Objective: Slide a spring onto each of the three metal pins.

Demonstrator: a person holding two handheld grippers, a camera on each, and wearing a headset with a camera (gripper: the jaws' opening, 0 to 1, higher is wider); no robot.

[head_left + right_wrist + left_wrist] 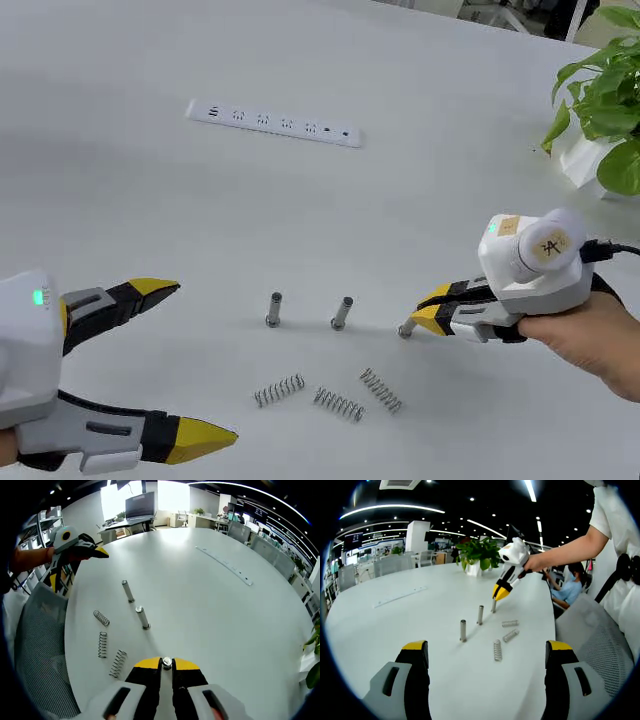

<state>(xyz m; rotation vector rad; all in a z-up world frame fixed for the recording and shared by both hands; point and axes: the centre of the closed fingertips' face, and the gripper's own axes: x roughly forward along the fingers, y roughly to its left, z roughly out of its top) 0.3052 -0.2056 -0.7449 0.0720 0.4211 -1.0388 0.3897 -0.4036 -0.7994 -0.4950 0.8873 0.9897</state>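
**Right gripper** (422, 311): jaws pressed together on the top end of the held pin (406, 327). In the right gripper view, the pin's round head sits pinched between the yellow tips.

**Left gripper** (207, 360): jaws spread wide, holding nothing, low over the surface (150, 180).

**Beyond the right gripper's tips:** the middle pin (342, 313) and the far pin (274, 309) stand upright and apart, in a row running toward the left gripper. Beside that row, between the two grippers, lie the nearest spring (380, 390), the middle spring (338, 404) and the far spring (279, 390). All three are loose, and none is on a pin.

**Risks, as judged:**
- The grip covers the end of the pin that a spring must pass over, so threading is likely blocked unless the hold is changed.
- A narrow pinch on a smooth round head may let the pin twist, slip out and roll.
- Swinging the held pin could topple the middle pin.
- The springs are light and round, so the left gripper's wide jaws may flick one away or crush it.

**Not determinable:**
- Whether the held pin's foot rests on the surface or is lifted.
- The pin's shank, which is hidden under the jaws in the right gripper view.
- The left gripper's body, which is cut off at the edge of the head view.
- The spring ends, which are too small to make out.
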